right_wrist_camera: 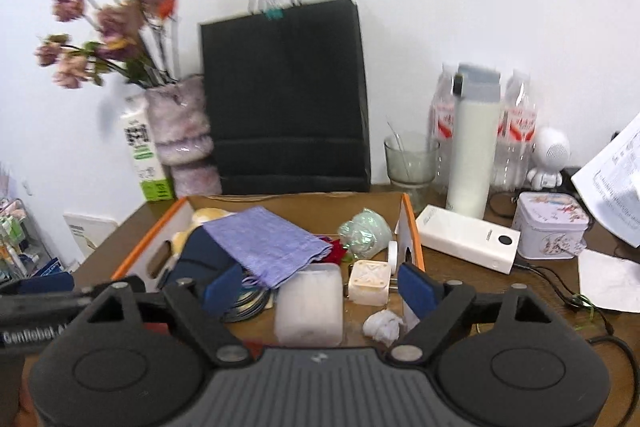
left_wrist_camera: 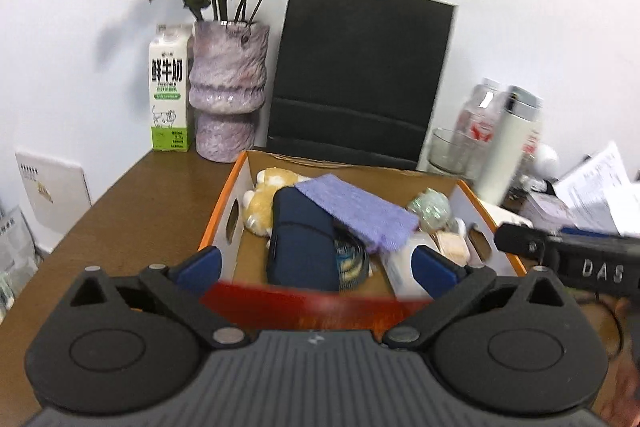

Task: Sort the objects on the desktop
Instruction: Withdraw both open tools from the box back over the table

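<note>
We count one orange-rimmed box [right_wrist_camera: 408,215] on the desk [left_wrist_camera: 132,195], holding one purple cloth [right_wrist_camera: 264,243], one navy pouch [left_wrist_camera: 300,239], one yellow plush [left_wrist_camera: 264,203] half buried behind the pouch, and one white charger cube [right_wrist_camera: 368,281]. Both tools hang released over its near edge: left hand-held gripper [left_wrist_camera: 316,267], right hand-held gripper [right_wrist_camera: 320,287], nothing between the pads. Flowers above are just blur.
</note>
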### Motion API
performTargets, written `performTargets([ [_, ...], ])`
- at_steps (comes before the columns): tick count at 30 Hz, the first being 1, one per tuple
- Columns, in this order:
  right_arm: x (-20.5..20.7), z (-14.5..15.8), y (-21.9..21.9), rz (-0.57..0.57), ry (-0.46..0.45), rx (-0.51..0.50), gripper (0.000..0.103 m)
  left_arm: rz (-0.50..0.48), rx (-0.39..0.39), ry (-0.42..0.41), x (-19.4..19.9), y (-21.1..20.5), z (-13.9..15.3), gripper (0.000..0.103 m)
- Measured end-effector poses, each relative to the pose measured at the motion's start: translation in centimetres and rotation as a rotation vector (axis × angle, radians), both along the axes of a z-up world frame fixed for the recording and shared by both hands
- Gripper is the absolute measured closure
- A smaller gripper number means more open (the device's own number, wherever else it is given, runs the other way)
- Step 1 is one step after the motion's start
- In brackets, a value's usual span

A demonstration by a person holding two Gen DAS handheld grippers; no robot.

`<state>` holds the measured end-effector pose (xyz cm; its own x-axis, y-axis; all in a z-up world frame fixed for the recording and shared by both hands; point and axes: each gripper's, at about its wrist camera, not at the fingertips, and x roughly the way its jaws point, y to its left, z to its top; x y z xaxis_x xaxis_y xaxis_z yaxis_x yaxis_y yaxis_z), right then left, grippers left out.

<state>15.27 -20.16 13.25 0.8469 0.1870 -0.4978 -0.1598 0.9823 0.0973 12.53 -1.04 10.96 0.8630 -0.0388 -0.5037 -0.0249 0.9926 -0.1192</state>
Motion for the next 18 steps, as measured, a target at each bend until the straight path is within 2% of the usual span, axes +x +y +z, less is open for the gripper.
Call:
performTargets([
  [5, -6.3, -0.6, 0.3, 0.036, -0.043, 0.016, 0.016, -0.012, 0.017, -0.03, -5.6, 0.4, -1.8, 0.0],
  [11, -12.9, -3.9, 0.5, 0.068, -0.015, 0.036, 0.014, 0.003, 0.033, -0.03, -12.2, 0.8, -5.1, 0.0],
  [13, -14.7, -5.3, 0.7, 0.079, 0.008, 0.025, 0.014, -0.027, 0.04, -0.037, -14.3, 0.7, -6.3, 0.0],
  [16, -17.4, -6.8, 0.7, 0.081, -0.003, 0.014, 0.014, -0.015, 0.098, -0.031, -16.9, 0.2, -7.8, 0.0],
  [18, -19.0, -7.5, 0.6, 0.08, -0.016, -0.005, 0.014, -0.021, 0.1, -0.042, -18.4, 0.1, -8.5, 0.0],
])
